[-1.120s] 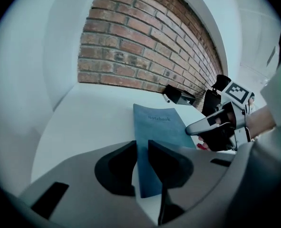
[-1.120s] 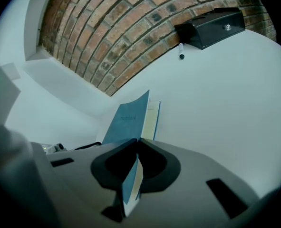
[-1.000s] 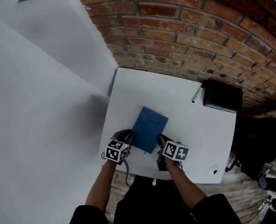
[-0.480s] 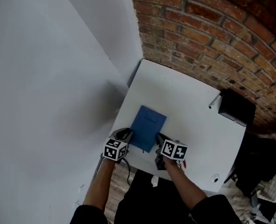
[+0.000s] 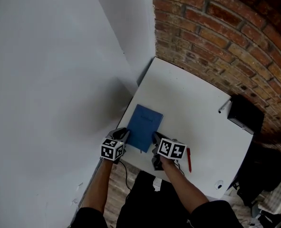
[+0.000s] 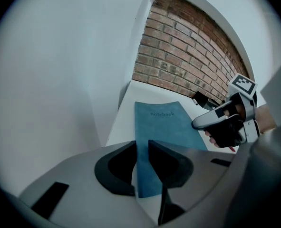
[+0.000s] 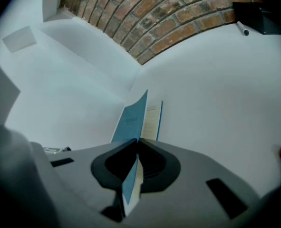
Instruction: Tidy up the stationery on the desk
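Left gripper (image 6: pixel 141 156) pinches the near corner of a thin blue softcover notebook (image 5: pixel 145 124). Right gripper (image 7: pixel 136 159) clamps its lifted cover over the white desk (image 5: pixel 192 109).

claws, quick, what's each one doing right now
Left claw: closed on the blue notebook, at its left side.
Right claw: closed on the same notebook, at its right side.

Brick wall (image 5: pixel 216 23), white wall (image 5: pixel 50 80), wooden floor (image 5: pixel 117 186)
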The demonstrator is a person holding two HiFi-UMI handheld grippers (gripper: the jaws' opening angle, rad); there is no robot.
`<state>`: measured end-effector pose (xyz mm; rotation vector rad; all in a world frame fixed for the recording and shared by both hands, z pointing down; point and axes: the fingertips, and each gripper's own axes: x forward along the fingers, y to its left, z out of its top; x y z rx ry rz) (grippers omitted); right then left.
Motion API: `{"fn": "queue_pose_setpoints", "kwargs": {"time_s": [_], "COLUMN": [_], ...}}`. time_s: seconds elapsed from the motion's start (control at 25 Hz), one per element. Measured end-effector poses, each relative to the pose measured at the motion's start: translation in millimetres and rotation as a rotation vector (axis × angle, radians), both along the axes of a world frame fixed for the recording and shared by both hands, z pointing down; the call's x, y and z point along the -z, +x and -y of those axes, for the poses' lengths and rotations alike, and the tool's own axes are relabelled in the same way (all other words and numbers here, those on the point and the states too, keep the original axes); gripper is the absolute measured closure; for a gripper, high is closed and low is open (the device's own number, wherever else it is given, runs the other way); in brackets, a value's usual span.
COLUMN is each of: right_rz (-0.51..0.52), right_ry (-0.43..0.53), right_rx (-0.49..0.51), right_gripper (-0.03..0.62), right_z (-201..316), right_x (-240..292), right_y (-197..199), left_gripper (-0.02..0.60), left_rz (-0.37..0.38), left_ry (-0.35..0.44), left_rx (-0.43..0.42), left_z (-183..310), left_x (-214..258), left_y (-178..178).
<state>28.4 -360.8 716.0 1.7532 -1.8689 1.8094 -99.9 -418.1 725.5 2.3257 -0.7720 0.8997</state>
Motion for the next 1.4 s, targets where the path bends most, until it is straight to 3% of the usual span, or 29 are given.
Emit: {"fn": "queue_pose_setpoints", "kwargs": {"time_s": [0.56, 0.8, 1.08, 1.4], "right_rz": [-0.055, -0.128, -0.178, -0.325], "right_ry": [-0.037, 0.008, 0.158, 0.219], "right_rx": [0.05, 0.062, 0.038, 0.033], "right_gripper": [0.559, 0.557, 0.572, 0.572], "right_z": [0.5, -17.8, -41.1, -71.2], "right_x": [-10.2, -10.3, 25.6, 65.4], "right_y": [-8.1, 3.3, 31.7, 67.2], "left_gripper": [0.495, 0.495, 0.497, 0.563], "left_rz": [0.005, 0.013, -0.063, -0.102], "left_ry": [-0.007, 0.072, 0.164, 0.233], "left_rx": [-0.009, -0.02, -0.075, -0.178], "left_z": [7.8, 6.2, -8.0, -44.0], "left_x": [-6.9, 6.5, 46.1, 79.8], "left_y": [-5.9, -4.1, 30.3, 83.5]}}
